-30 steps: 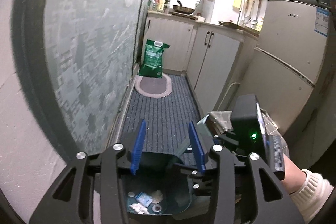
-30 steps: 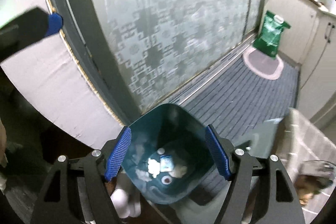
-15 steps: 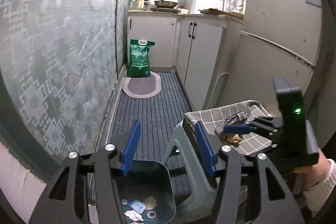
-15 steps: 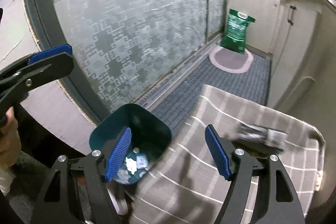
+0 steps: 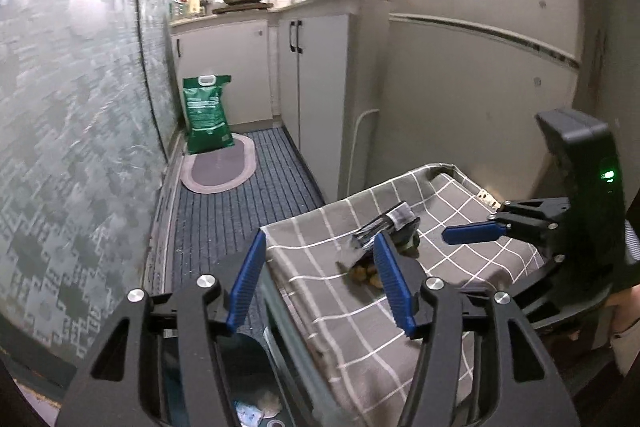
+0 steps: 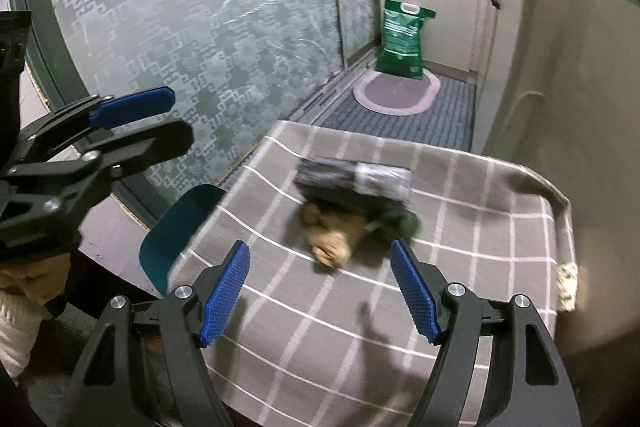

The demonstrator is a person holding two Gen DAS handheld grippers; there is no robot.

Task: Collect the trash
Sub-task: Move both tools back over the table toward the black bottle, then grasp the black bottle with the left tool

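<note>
You held a black two-finger gripper with blue ribbed pads in each hand. Your left gripper (image 5: pixel 320 281) had its fingers spread wide apart, gripping nothing, and it pointed forward and slightly downward. Your right gripper (image 6: pixel 320 293) was likewise spread wide, with nothing between its pads, and tilted downward. Seen from the left camera, your right gripper reached in from the right edge, its blue fingertip (image 5: pixel 474 231) aimed leftward, and a green light glowed on its body. Seen from the right camera, your left gripper entered from the left edge, and below it your left hand (image 6: pixel 24 277) showed, partly covered by a pale knitted cuff.
</note>
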